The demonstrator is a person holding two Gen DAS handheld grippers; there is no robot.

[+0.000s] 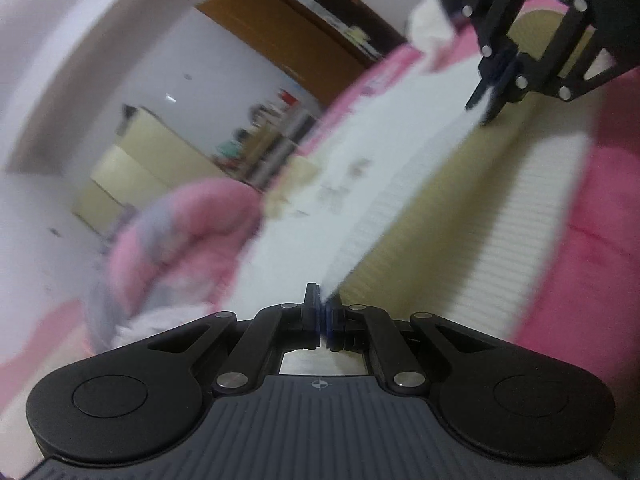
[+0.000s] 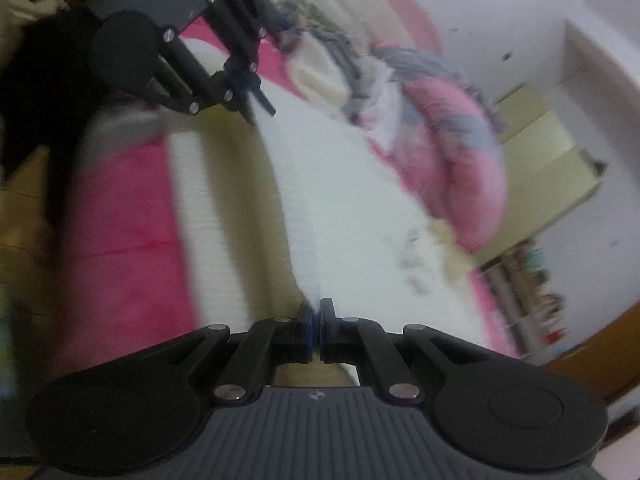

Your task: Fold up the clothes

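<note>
Left gripper [image 1: 322, 312]: jaws closed on the near corner of the white ribbed knit garment [image 1: 360, 184]; cloth runs out from between the pads. Right gripper [image 2: 316, 322]: jaws likewise closed, pinching the opposite corner of the same edge. The garment hangs stretched as a taut band between the two grippers, above a cream-yellow striped mat [image 1: 500, 208] laid over a bright pink bed cover [image 1: 592, 260]. Handling, as judged: light, soft, limp fabric with no stiffness of its own; it sags wherever unsupported and the knit may stretch if pulled hard, so keep tension even. It should not be slippery or fragile. Corners and hem are the sensible hold points, as taken now; pinching mid-panel would bunch it. Appearance: white, fine horizontal ribbing along the stretched edge, a faint grey print or marks on the broad face; motion blur hides detail, so the garment type cannot be told. Further right and behind, a heap of pink and grey clothes [image 2: 452, 136] lies on the bed, apart from the held piece.
</note>
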